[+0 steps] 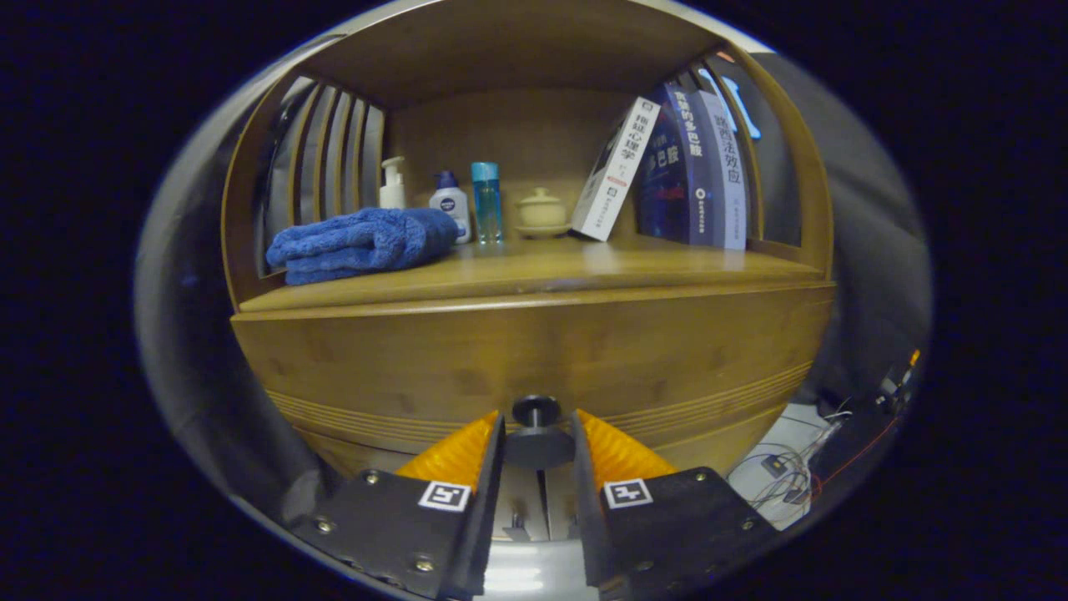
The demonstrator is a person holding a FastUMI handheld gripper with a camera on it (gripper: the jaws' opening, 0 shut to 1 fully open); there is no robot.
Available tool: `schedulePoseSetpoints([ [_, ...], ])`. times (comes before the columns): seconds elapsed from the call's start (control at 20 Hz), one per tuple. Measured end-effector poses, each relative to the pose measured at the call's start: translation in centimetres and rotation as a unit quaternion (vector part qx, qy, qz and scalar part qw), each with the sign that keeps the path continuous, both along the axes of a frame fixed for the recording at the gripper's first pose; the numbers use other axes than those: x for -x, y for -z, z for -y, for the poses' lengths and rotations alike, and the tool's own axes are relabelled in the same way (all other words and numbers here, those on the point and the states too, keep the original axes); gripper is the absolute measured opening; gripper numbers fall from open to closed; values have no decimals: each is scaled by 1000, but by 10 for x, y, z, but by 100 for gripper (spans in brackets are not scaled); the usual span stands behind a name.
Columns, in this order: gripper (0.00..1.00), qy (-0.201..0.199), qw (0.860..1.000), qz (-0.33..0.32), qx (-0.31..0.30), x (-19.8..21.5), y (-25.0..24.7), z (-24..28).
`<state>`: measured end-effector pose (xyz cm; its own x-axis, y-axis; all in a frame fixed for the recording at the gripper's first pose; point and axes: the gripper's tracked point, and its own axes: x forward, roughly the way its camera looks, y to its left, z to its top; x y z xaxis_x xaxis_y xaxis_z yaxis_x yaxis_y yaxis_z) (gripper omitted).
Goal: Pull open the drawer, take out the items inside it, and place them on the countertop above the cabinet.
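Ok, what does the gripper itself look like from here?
The gripper has two ribbed, wedge-shaped fingers mounted on dark blocks with silver screws. Each block carries a square black-and-white marker. The fingers flank the drawer knob.

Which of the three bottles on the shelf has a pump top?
The white bottle nearest the blue towel, leftmost of the three. The white one beside it has a blue cap; the third is clear blue.

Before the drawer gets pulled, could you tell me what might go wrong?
The gripper brackets the small dark round drawer knob without visibly clamping it, so it may slip off the knob when pulled. A jerky pull could topple the tilted white book on the wooden countertop.
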<state>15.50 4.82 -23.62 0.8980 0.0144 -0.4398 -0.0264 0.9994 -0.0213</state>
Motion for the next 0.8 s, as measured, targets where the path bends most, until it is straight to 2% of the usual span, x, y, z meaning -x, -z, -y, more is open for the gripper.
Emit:
schedulePoseSetpoints([
  [0.1, 42, 1, 1000, 6, -12, 1, 1, -1],
  [0.2, 36, 0, 1000, 8, -18, 4, 0, -2],
  [0.25, 30, -1, 1000, 7, -13, 5, 0, -2],
  [0.5, 30, 0, 1000, -3, -16, 20, -3, 0],
  [0.8, 29, 9, 1000, 1, -24, 80, -13, 5],
])
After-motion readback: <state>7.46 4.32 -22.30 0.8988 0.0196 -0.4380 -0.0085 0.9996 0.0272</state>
